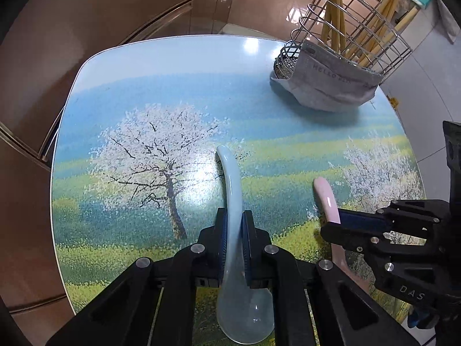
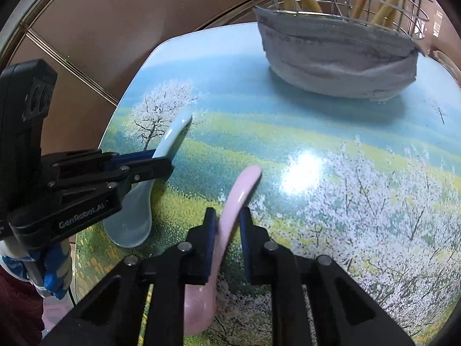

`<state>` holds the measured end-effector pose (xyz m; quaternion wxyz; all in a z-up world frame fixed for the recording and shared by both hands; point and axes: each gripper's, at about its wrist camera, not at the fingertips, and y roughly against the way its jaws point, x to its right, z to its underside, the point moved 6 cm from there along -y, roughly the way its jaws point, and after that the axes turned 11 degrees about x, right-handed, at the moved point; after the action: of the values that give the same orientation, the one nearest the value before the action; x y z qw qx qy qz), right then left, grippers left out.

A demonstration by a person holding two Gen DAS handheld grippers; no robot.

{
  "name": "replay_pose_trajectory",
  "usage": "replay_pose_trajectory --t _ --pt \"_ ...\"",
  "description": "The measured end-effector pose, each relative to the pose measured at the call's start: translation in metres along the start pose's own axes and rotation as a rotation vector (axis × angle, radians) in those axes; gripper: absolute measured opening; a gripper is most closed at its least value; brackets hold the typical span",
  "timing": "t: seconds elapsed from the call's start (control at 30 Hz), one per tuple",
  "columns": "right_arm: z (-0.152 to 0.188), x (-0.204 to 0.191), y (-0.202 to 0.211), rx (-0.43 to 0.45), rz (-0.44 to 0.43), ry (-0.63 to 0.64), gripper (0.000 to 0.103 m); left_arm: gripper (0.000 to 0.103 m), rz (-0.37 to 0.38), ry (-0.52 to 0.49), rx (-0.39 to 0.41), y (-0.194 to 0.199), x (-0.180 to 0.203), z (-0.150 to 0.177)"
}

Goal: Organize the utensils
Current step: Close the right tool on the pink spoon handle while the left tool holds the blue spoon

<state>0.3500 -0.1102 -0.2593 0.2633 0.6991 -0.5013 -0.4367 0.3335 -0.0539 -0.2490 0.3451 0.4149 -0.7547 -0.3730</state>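
A pale blue ceramic spoon (image 1: pixel 230 190) lies on the painted table with its bowl toward me; my left gripper (image 1: pixel 234 222) is shut on its handle. The spoon also shows in the right wrist view (image 2: pixel 170 135), with the left gripper (image 2: pixel 157 164) on it. A pink ceramic spoon (image 2: pixel 239 193) lies to the right, its handle between the fingers of my right gripper (image 2: pixel 226 222); there is a gap on the right side, so the gripper is open around it. In the left wrist view the pink spoon (image 1: pixel 325 196) passes under the right gripper (image 1: pixel 334 225).
A wire utensil basket (image 1: pixel 345 23) holding bamboo chopsticks (image 1: pixel 334 8) stands at the table's far right, with a grey face mask (image 1: pixel 331 77) wrapped around its base. The basket (image 2: pixel 340 3) and mask (image 2: pixel 337 57) show ahead in the right wrist view. The table edge (image 1: pixel 62 132) curves at left.
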Motion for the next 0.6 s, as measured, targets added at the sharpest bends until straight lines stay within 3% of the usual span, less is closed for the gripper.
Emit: replay_pose_trajectory --t 0.2,0.6 --pt "0.006 -0.005 0.012 0.057 -0.027 0.004 0.009 0.009 0.021 0.005 0.094 0.023 0.000 0.002" --pt "0.037 -0.013 0.097 0.304 -0.080 0.067 0.007 0.009 -0.001 -0.020 0.264 0.081 0.034 0.019"
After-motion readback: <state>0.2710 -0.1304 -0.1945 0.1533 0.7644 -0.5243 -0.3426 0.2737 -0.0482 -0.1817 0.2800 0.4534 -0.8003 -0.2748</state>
